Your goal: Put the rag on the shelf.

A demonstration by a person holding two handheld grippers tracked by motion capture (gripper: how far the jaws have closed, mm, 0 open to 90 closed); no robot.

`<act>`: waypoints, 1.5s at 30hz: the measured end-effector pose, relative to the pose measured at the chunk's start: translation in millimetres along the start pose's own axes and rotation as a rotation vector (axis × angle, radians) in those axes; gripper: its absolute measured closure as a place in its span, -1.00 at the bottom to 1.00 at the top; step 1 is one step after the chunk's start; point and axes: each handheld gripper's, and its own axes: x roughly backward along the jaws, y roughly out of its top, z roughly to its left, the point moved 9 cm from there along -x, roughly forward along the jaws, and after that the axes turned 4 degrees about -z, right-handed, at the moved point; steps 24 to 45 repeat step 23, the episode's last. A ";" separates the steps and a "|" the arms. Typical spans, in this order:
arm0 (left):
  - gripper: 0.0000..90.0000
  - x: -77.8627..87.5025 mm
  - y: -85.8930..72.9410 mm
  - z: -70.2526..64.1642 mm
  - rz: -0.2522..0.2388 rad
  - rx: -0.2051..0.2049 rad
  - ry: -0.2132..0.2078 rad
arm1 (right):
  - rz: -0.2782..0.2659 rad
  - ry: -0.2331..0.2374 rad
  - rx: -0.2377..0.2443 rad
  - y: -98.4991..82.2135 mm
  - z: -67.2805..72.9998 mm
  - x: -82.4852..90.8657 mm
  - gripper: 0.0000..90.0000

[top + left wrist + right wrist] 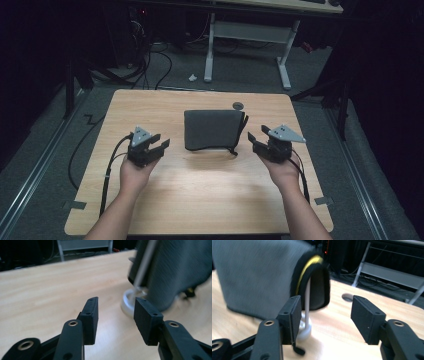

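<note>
Worktop, wooden: grey fabric cover draped on white stand, centre. Left hand-held gripper and right hand-held gripper flank it, jaws wide, holding nothing.

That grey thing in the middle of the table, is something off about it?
Nothing looks damaged or spilled. The grey fabric cover is draped over a white stand, which looks unusual but tidy; a black strap dangles at its near corner. Both tongs, left and right, are open, holding nothing.
</note>
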 end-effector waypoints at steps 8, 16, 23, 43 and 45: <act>0.07 45.1 -58.6 -52.5 0.070 -0.022 -0.104 | 0.098 -0.012 -0.004 -62.0 27.5 36.4 -0.16; 0.12 59.1 -84.7 -74.3 0.128 -0.008 -0.124 | 0.171 -0.040 0.009 -125.8 44.4 65.6 -0.03; 0.10 55.5 -87.7 -74.2 0.142 -0.010 -0.124 | 0.159 -0.028 -0.011 -124.6 44.2 61.5 0.01; 0.10 55.5 -87.7 -74.2 0.142 -0.010 -0.124 | 0.159 -0.028 -0.011 -124.6 44.2 61.5 0.01; 0.10 55.5 -87.7 -74.2 0.142 -0.010 -0.124 | 0.159 -0.028 -0.011 -124.6 44.2 61.5 0.01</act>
